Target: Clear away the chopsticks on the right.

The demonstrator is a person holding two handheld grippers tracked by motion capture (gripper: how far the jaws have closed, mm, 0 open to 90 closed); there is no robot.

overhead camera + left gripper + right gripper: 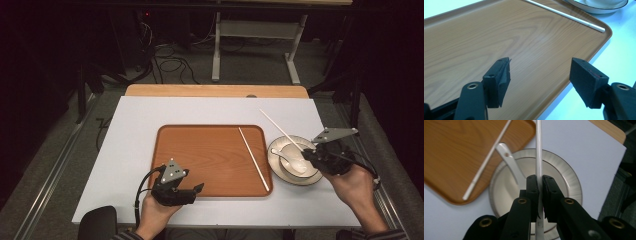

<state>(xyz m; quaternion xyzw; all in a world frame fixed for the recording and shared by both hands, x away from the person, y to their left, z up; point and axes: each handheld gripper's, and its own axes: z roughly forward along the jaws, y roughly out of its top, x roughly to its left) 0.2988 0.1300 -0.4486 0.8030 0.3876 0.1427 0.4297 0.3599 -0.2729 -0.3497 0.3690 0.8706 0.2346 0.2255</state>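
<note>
The left claw (198,188) gapes over the wooden tray (200,155) on the white table (135,125). The right claw (540,182) pinches a white chopstick (538,150) above the plate (569,182) holding a spoon (507,161); another chopstick (253,158) lies on the tray. Cables (170,62) cross the dark floor beyond.

A wooden tray (200,160) with rounded corners lies at the middle of the white table. One white chopstick (253,158) lies flat on the tray's right side, slanting from far left to near right. Just right of the tray sits a white plate (312,176) with a dark rim line, holding a white spoon (292,161). The second white chopstick (539,150) is pinched between the jaws of the right gripper (539,185) above the plate, pointing far and left.
</note>
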